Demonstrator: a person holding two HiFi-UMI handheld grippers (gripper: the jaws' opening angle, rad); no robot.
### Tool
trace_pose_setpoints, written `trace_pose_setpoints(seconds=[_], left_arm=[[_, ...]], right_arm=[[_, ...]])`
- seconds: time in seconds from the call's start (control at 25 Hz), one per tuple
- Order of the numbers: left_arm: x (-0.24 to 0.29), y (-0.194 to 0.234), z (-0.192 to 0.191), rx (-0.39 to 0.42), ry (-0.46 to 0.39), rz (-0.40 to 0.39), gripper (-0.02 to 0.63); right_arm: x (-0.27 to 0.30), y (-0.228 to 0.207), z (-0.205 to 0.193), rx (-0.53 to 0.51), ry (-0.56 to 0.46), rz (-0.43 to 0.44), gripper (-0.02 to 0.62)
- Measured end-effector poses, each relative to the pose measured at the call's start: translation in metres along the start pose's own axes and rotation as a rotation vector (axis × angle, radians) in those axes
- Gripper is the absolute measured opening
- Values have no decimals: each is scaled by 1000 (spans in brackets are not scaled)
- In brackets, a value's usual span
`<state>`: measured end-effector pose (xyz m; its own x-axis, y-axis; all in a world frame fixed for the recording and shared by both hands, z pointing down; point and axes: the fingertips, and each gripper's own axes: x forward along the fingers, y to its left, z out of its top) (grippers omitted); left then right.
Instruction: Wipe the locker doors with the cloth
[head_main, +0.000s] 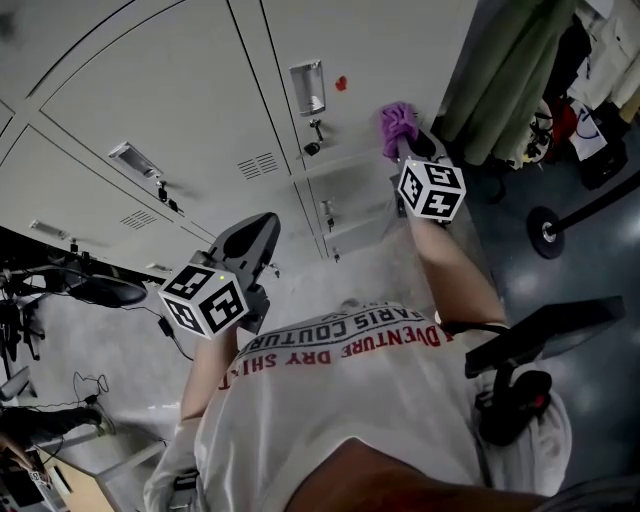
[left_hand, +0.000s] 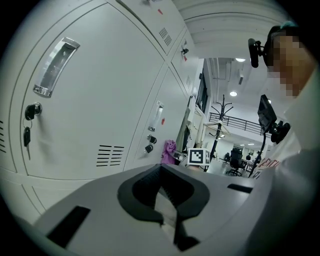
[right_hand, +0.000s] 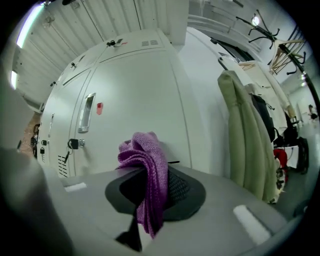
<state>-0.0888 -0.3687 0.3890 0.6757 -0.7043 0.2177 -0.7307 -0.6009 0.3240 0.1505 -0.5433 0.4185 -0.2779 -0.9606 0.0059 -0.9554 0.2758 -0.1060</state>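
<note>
A purple cloth (head_main: 396, 122) is bunched in my right gripper (head_main: 408, 142), which is shut on it and holds it against the grey locker door (head_main: 385, 45), below and to the right of the door's metal handle (head_main: 308, 88). In the right gripper view the cloth (right_hand: 148, 167) hangs folded out of the gripper (right_hand: 150, 186), close to the door (right_hand: 137, 92). My left gripper (head_main: 252, 240) is shut with nothing in it, held lower and away from the lockers. From the left gripper (left_hand: 163, 172) I see the cloth (left_hand: 169, 150) far off along the locker row (left_hand: 100, 100).
Green and dark coats (head_main: 510, 70) hang right of the lockers, with a coat stand's round base (head_main: 548, 232) on the floor. Keys hang in the locks (head_main: 312, 146). A black chair part (head_main: 520, 395) is at my right, and a desk with cables (head_main: 60, 280) at the left.
</note>
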Motion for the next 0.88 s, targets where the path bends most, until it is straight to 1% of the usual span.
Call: trace_pose_setpoints(seconds=[0.16, 0.24, 0.32, 0.4, 0.48, 0.56, 0.64, 0.72, 0.8, 0.88], left_arm=[[2, -3, -2, 2, 11, -3, -1], [2, -5, -2, 4, 15, -2, -1], [2, -6, -3, 6, 20, 0, -1], [0, -9, -3, 9, 23, 2, -1], [-4, -13, -1, 14, 18, 7, -1], [-12, -17, 3, 22, 7, 11, -1], [-24, -25, 4, 35, -1, 10, -1], [-39, -35, 4, 52, -17, 6, -1], [-58, -48, -1, 59, -38, -3, -2], [-80, -66, -12, 62, -53, -20, 0]], right_arm=[[-3, -36, 5, -10, -8, -80, 54], [-5, -54, 4, 24, -7, -118, 54], [-6, -65, 3, 57, -2, -132, 54], [-8, -67, 3, 59, 7, -135, 54], [-10, -63, 5, 71, 20, -119, 54], [-20, -48, 11, 76, 26, -69, 54], [-44, -16, 23, 38, 19, 15, 54], [-75, 32, 37, -20, 21, 146, 54], [-116, 84, 46, -81, 50, 291, 54], [-168, 127, 51, -135, 65, 379, 54]])
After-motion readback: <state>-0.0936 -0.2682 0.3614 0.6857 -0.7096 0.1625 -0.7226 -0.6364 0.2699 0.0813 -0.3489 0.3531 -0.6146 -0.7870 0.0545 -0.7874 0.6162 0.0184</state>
